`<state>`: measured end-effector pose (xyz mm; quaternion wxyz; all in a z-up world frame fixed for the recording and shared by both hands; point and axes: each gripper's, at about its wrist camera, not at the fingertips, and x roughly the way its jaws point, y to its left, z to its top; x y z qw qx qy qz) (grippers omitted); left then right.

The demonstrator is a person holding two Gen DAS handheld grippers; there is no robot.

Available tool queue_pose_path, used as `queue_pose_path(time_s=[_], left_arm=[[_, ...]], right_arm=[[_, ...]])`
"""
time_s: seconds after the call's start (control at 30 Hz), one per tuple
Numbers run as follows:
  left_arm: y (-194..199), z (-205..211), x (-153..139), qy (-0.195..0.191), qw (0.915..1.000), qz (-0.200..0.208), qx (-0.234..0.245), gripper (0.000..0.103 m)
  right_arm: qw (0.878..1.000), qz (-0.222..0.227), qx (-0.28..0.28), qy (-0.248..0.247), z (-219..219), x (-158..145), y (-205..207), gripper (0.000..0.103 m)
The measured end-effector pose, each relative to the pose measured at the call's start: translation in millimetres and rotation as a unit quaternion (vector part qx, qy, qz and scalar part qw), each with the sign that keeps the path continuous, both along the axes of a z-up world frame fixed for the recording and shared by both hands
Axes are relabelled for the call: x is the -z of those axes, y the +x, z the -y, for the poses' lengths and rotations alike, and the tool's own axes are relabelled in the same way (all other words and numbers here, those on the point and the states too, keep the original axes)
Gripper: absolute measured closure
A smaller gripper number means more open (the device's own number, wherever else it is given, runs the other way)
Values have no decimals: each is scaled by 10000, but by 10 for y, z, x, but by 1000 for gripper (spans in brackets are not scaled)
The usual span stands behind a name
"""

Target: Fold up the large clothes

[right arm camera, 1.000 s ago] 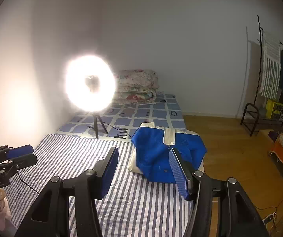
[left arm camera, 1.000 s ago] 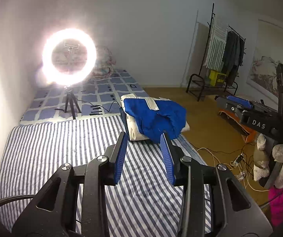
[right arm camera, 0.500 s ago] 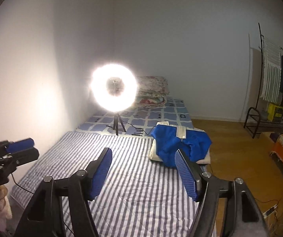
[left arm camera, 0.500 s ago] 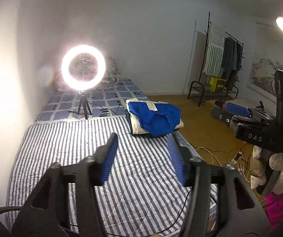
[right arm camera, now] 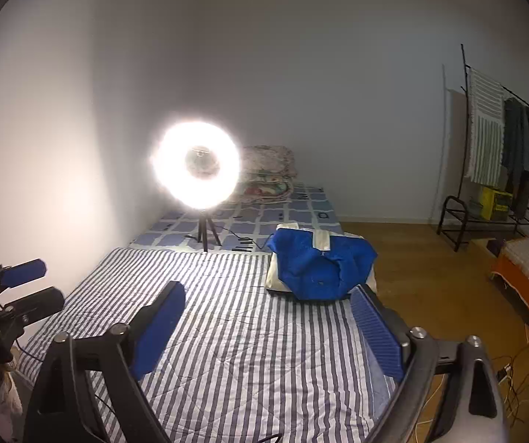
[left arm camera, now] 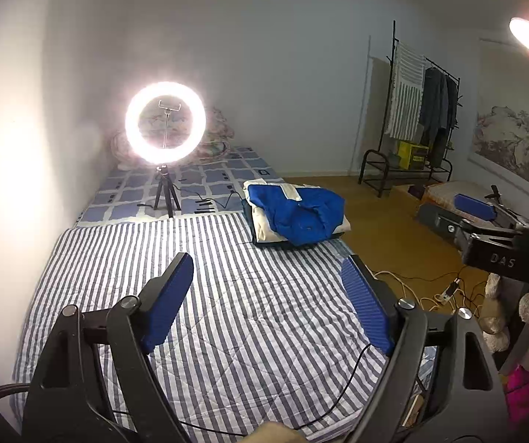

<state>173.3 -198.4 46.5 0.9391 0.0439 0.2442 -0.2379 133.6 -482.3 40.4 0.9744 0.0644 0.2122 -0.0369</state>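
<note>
Nearest the left wrist camera, the left claw hangs above the striped bedspread with its blue-padded fingers spread wide and nothing between them. A thin black cable runs across the near edge of the spread below it. From the right wrist camera, the right claw is likewise wide and empty, held over the same bedspread; the left claw shows at that view's left edge, well apart from it.

Further along the bed, near its right edge, lies the blue garment, folded into a compact bundle with a pale strip at its top. It rests on a cream folded piece, which sits on something dark beneath. In the right view the blue garment appears just beyond the tip of the right-hand finger, not touching it.

Beyond the stripes, a blue-and-white checked sheet carries a lit ring light on a small tripod, its cable trailing toward the folded stack. Behind the light a floral quilt is stacked against the white wall.

To the right, off the bed, white cords lie on the wooden floor. Against the far wall stands a black clothes rack with a striped cloth and dark clothes hanging from it.
</note>
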Motion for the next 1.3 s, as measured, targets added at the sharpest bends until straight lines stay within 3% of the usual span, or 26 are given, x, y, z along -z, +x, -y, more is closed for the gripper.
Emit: queue_pose_path(time_s=[0.13,0.4,0.67,1.3], left_arm=[[-19,29,100,64,9998,-170,20,17],[-105,26,110,75,9999,-50,-62,0],[-37,-116,99,-11,9992,-173,-351,0],[-108,-44,94,252,9994,-1,-256,0]], right_arm=[[9998,4,166,-70,1,62,-82,0],[9996,-42,252,-138,-22,112,-145,0],[9994,-25,307,-186,-86,126,-150,0],[9988,-37,263,-416,-159,148,-192,0]])
